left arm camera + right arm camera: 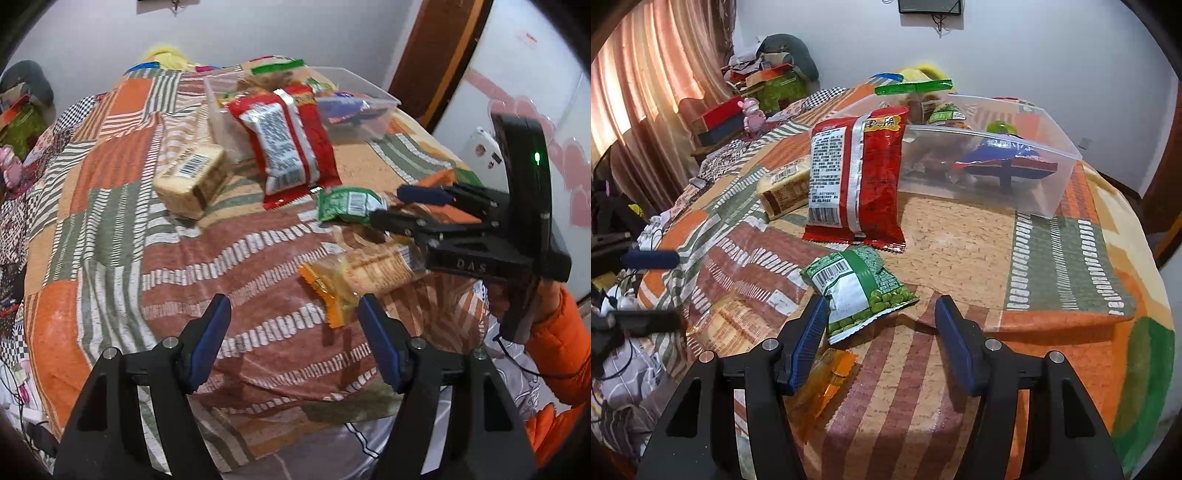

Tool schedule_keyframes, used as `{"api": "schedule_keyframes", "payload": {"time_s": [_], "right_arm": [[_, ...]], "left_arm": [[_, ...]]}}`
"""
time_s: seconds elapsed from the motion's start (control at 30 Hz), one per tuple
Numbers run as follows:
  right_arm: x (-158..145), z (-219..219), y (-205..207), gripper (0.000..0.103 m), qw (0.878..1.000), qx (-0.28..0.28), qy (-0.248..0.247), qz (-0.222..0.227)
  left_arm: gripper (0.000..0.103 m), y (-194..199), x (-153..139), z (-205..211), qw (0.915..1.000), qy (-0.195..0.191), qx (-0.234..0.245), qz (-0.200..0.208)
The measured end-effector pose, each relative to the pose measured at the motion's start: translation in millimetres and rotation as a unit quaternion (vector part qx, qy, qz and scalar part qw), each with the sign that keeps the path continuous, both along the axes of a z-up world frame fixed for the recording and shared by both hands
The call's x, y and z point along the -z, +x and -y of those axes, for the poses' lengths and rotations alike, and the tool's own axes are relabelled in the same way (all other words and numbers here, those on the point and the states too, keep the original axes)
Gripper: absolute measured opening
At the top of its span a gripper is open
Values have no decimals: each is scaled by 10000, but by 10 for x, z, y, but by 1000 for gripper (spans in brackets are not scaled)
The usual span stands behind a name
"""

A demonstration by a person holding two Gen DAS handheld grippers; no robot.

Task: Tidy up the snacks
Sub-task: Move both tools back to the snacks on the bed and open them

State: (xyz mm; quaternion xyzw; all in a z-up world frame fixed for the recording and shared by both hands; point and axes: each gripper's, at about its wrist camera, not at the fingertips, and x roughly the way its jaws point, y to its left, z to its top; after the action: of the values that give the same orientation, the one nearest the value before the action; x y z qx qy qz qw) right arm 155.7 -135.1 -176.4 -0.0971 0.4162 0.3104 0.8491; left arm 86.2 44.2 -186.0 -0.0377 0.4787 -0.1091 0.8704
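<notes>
A clear plastic container [1052, 173] at the back of the patchwork blanket holds several snack packs. A red snack bag [858, 177] leans on its near wall, with a beige biscuit block [783, 188] to its left. A green pea packet [857, 291] lies flat, partly between the open jaws of my right gripper [881, 306]; it sits beside the left pad and clear of the right one. A clear packet with orange ends [332, 291] lies just beyond my left gripper [293, 306], which stands open and holds nothing. In the left wrist view, the right gripper [402, 206] reaches in beside the green pea packet [349, 205].
The patchwork blanket [960, 236] falls away at the near and right edges. A curtain [646, 92], stacked boxes and a pink toy [753, 112] stand far left. A person's orange sleeve [554, 332] and a brown door frame [439, 55] are on the right.
</notes>
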Motion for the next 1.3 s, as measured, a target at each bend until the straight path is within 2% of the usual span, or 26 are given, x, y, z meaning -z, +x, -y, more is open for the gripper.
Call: {"api": "schedule_keyframes", "payload": {"time_s": [0.23,0.33,0.63,0.8,1.0,1.13,1.2,1.23,1.3], "right_arm": [[1,10,-11,57,10000,-8,-29,4],[-2,9,-31,57,10000,-65,-30,5],[-17,-10,-45,57,9999,-54,67,-66],[-40,-23,-23,57,9999,-96,107,-23],[12,-67,136,57,9999,-75,-103,25],[71,-133,265,67,9997,-198,-134,-45],[102,-161,311,67,9996,-242,-99,-95],[113,-172,321,66,9995,-272,-113,-97],[120,-171,317,56,9994,-300,-155,-46]], "left_arm": [[71,145,167,89,9997,132,-28,-181],[71,273,212,63,9996,5,-159,-240],[71,661,158,-13,9984,81,-561,-57],[71,734,118,-163,9964,34,-848,-41],[71,624,-39,-103,9972,-273,-690,51],[71,640,-14,59,9982,-375,-469,-62],[71,664,39,137,9984,-373,-411,-138],[71,680,72,166,9984,-344,-429,-161],[71,717,125,199,9981,-418,-388,-247]]}}
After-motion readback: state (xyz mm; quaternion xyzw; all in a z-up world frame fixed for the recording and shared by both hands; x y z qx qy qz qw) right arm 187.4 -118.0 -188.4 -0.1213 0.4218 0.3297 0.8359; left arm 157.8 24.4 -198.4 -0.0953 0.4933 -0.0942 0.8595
